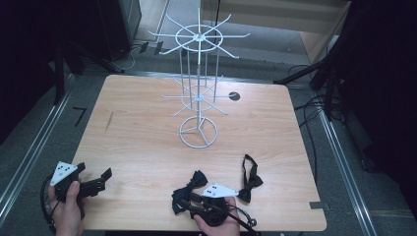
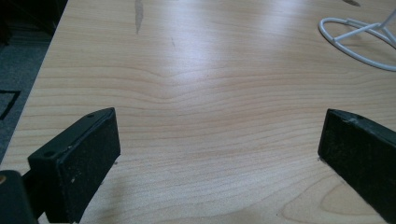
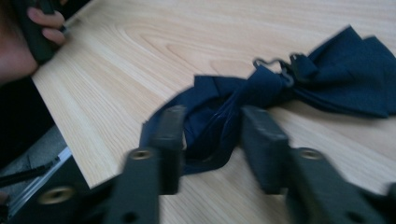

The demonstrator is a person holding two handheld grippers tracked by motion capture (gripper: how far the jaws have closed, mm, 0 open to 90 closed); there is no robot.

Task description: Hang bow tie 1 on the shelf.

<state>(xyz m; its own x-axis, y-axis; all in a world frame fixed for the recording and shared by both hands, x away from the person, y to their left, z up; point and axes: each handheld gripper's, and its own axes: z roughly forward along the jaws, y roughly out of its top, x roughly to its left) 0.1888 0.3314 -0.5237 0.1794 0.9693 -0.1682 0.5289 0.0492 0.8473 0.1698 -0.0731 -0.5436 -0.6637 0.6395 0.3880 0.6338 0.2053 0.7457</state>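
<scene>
On the desk a white wire rack stands upright at about twelve o'clock from the person, its hooked arms bare. It is probably there to receive the bow ties, so the work in hand looks like picking one up to hang it.

Two dark bow ties lie near the front edge. The nearer bow tie sits at roughly six o'clock from the rack's round foot, crumpled with its strap looped out to one side. The second bow tie lies just beside it at about three o'clock, apart from it, with its strap stretched toward the rack.

The right claw reaches in from the near edge and straddles a fold of the nearer bow tie. Its jaws stand narrowed with cloth between them, yet a gap shows beside each pad, so I judge it open around the fabric, not yet pinching. The tie's knot and metal hook lie ahead of the claw at about one o'clock. The picture is blurred, so contact is hard to rule out.

The left claw rests low over bare wood at the front left corner, at nine o'clock from the ties and well apart from them. Its jaws are spread wide and hold nothing, likely parked out of the way until a second hand is needed.
</scene>
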